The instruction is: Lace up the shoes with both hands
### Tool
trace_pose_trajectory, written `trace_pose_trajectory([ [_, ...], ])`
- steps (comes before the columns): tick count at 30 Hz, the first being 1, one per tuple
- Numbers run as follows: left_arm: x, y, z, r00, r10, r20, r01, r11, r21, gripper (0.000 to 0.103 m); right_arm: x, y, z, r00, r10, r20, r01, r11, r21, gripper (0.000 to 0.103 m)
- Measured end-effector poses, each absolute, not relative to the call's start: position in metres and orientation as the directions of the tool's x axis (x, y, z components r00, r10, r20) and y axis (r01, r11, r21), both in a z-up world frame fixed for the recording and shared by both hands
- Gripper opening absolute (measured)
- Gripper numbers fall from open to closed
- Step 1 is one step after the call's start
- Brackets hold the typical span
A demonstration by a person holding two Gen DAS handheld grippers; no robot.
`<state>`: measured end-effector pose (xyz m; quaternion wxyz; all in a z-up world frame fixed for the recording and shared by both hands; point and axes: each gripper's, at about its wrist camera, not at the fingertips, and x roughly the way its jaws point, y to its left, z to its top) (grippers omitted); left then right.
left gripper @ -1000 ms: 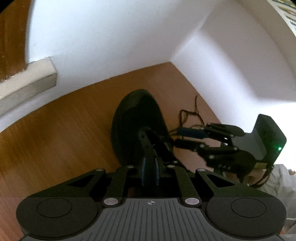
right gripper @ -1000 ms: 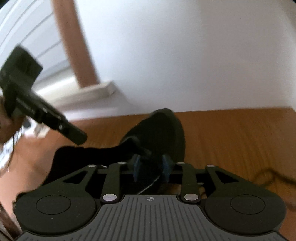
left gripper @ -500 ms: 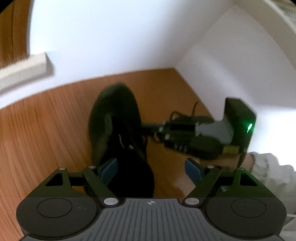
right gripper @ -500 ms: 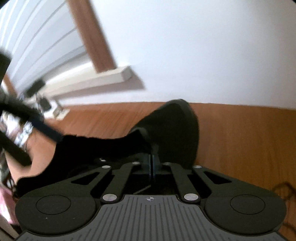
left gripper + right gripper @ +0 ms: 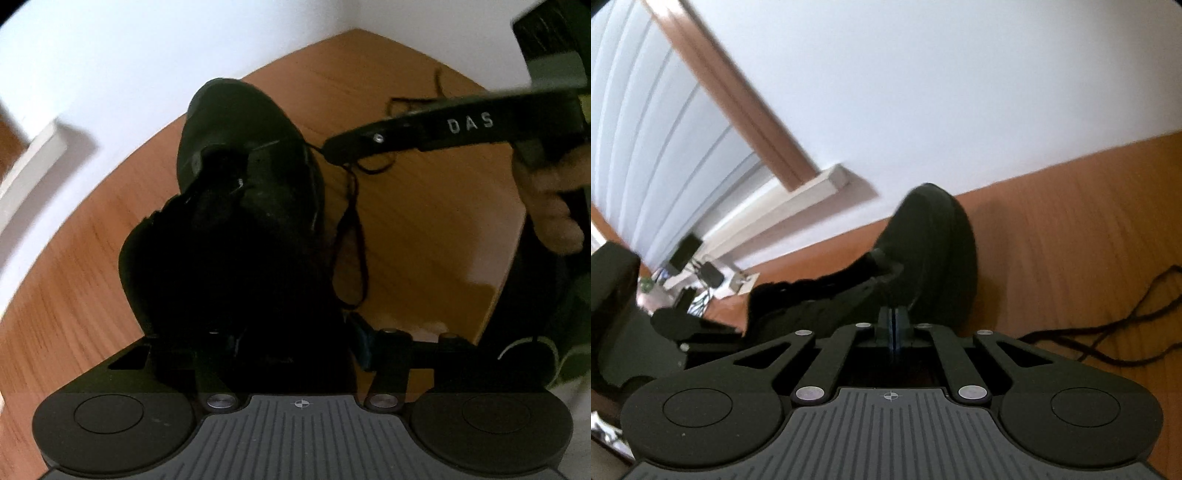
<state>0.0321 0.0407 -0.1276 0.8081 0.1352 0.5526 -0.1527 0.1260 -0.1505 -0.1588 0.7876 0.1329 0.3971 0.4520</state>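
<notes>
1. Standing on the wooden bench (image 5: 424, 229) close to its far corner, where two white walls (image 5: 147, 55) meet, is a black shoe (image 5: 243, 192) with its toe toward the walls and its opening toward the near edge.
2. A dark lace (image 5: 351, 236) hangs off the shoe's right side in a loose loop on the wood; more lace lies in curls farther toward the right edge of the bench (image 5: 1108, 332).
3. The right tongs (image 5: 332, 149) reach in from the right with their tip at the shoe's right eyelet side, where the lace runs up to them. In their own view the right tongs (image 5: 893, 325) are pressed fully together just beside the shoe (image 5: 934, 251); whether the lace is pinched there cannot be told.
4. A bare hand (image 5: 546, 199) holds the right tool.
5. The left tongs (image 5: 295, 347) hang over the shoe's heel end, about half wide and closing. One blue pad (image 5: 364, 343) shows right of the shoe, the other is lost in the dark, and contact cannot be told.
</notes>
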Motion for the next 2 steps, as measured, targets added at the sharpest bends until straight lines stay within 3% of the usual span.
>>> trace_pose_trajectory([
  [2, 0.0276, 0.0380, -0.1274, 0.354, -0.082, -0.932, 0.453, 0.886, 0.094, 0.059, 0.1243, -0.1501, -0.1579, 0.282, 0.819, -0.499, -0.607, 0.555, 0.568, 0.004],
])
